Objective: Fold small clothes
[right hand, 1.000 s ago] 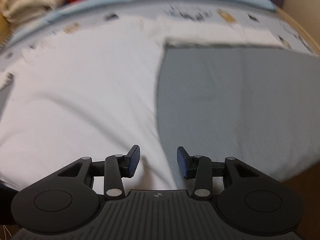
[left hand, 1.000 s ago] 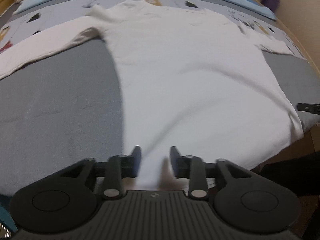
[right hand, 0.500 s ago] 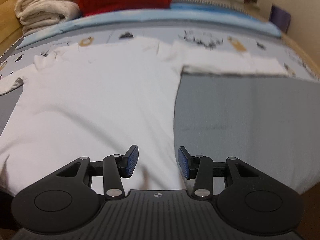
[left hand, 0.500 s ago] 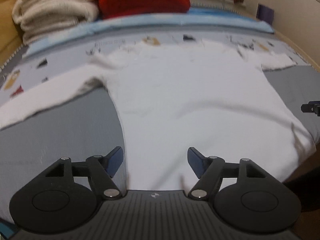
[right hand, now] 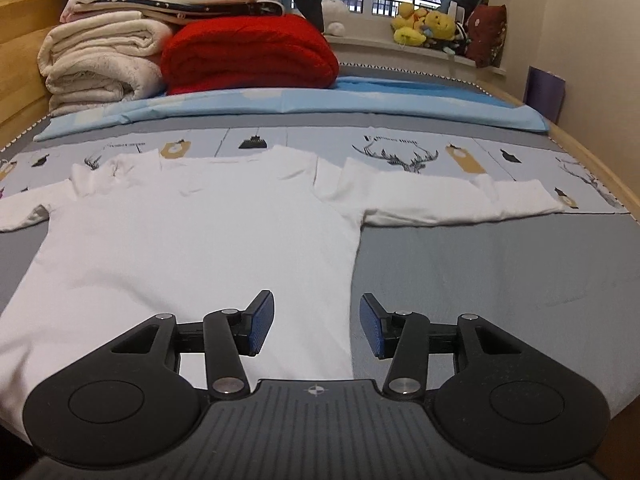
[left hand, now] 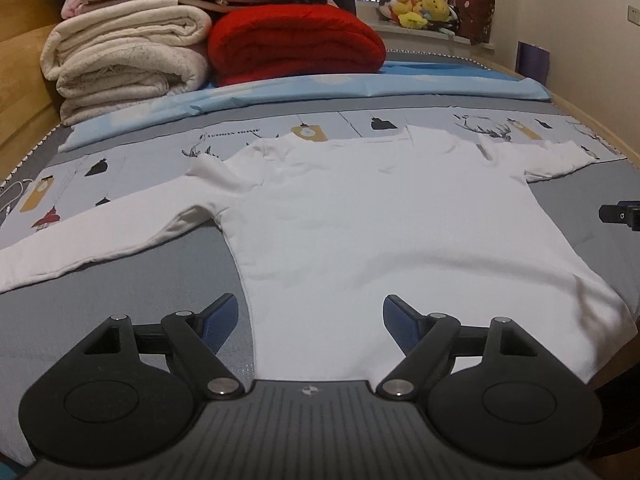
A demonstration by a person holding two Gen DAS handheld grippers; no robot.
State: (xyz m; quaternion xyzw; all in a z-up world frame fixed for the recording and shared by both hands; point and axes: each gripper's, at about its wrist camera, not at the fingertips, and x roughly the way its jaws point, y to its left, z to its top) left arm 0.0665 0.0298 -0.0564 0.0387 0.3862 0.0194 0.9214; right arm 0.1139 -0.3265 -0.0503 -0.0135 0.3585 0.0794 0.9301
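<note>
A small white long-sleeved shirt (left hand: 380, 220) lies flat and spread on the grey bed cover (left hand: 100, 288), hem toward me, both sleeves stretched out sideways. It also shows in the right wrist view (right hand: 192, 240). My left gripper (left hand: 310, 322) is open wide and empty, held just above the hem at the shirt's left side seam. My right gripper (right hand: 316, 324) is open and empty above the hem at the shirt's right side seam. The right gripper's tip (left hand: 618, 214) shows at the right edge of the left wrist view.
At the far end of the bed lie a stack of cream blankets (left hand: 124, 60), a red folded quilt (left hand: 296, 44) and a blue sheet (left hand: 360, 88). Plush toys (right hand: 424, 24) sit on the window sill. Wooden bed rails run along both sides.
Both grippers pulled back and tilted up from the shirt, so the far end of the bed came into view. The left gripper's jaws opened much wider; the right gripper's jaws opened a little.
</note>
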